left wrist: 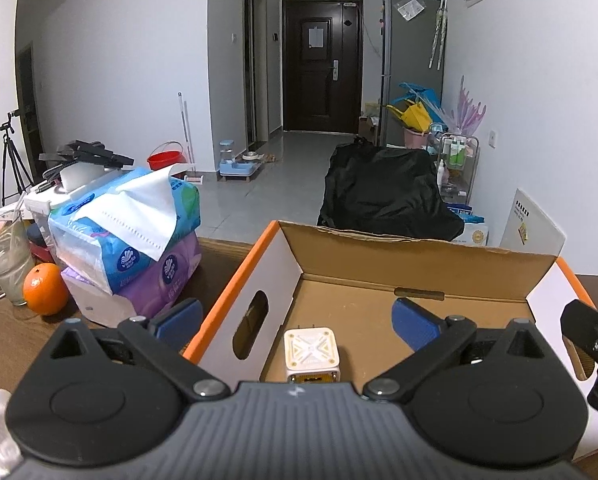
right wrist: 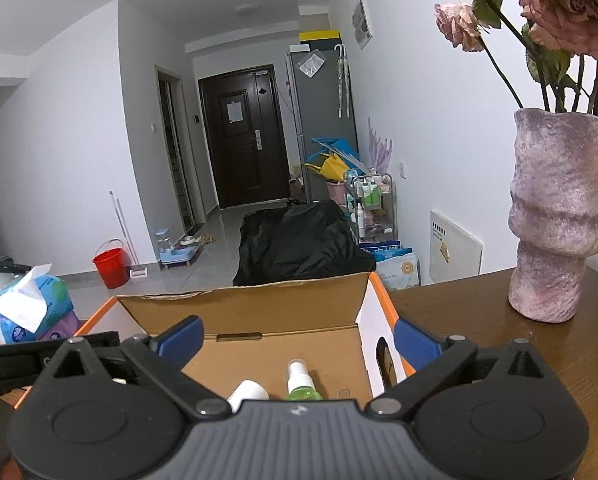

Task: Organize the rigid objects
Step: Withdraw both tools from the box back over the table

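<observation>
An open cardboard box with orange edges and white sides stands on the brown table. A white cube charger lies on the box floor, below and between the spread fingers of my left gripper, which is open and touches nothing. In the right wrist view the same box holds a green spray bottle and a white bottle on its floor. My right gripper hangs open over them, with its blue pads wide apart and nothing held.
Tissue packs, an orange and a glass crowd the table left of the box. A pink vase with dried roses stands on the table to the right. A black-covered seat sits beyond the table.
</observation>
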`<state>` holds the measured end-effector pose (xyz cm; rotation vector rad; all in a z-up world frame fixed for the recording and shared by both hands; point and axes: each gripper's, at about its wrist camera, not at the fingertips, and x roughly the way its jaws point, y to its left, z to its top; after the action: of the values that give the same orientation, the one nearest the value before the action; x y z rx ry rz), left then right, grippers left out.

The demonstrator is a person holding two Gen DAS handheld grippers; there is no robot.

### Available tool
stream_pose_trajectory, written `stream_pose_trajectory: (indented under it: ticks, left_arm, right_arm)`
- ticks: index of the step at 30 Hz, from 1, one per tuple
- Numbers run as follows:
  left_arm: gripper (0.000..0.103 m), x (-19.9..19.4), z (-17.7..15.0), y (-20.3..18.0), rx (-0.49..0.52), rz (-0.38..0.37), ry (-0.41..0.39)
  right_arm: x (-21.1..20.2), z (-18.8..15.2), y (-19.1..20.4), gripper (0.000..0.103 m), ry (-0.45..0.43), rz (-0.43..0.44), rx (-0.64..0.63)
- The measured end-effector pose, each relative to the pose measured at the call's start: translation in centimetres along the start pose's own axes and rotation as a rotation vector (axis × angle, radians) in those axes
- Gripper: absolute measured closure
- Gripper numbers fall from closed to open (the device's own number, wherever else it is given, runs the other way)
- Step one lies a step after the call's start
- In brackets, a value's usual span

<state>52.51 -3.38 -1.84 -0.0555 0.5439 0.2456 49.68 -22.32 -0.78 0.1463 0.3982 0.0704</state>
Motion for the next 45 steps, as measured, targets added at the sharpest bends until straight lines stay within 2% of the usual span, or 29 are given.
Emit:
stream_pose_trajectory:
  ticks: [11,20,30,34,45]
  left_arm:
    - [0.000,-1.7,-0.1,-0.1,0.017,0.022,-0.018]
    - [0.000,-3.8,-0.4,0.7,0.006,0.008,-0.023]
    - [0.000,-6.9,-1.7,1.8,0.025,-0.015,-0.040]
    - [0.000,-7.8,-2.3,2.4,0.026,-0.037,-0.022]
    - [0.000,-11.1,-4.0,3.4,0.056,-0.043,-0.033]
  right_arm:
    - [-1.7,0.3,-0.1,0.000,-0.019,0.025,0.002]
    - [-4.5,0.1,-0.3,0.000,-0.043,0.042,-0.020]
    - [-7.7,-0.9,-0.2,0.000,-0.054,0.065,-0.075]
    - [-9.1,-1.6,-0.1,0.000,-0.052,0.074,-0.101]
    - [-12.3,-3.4,0.5,0.000,-0.043,0.088,-0.159]
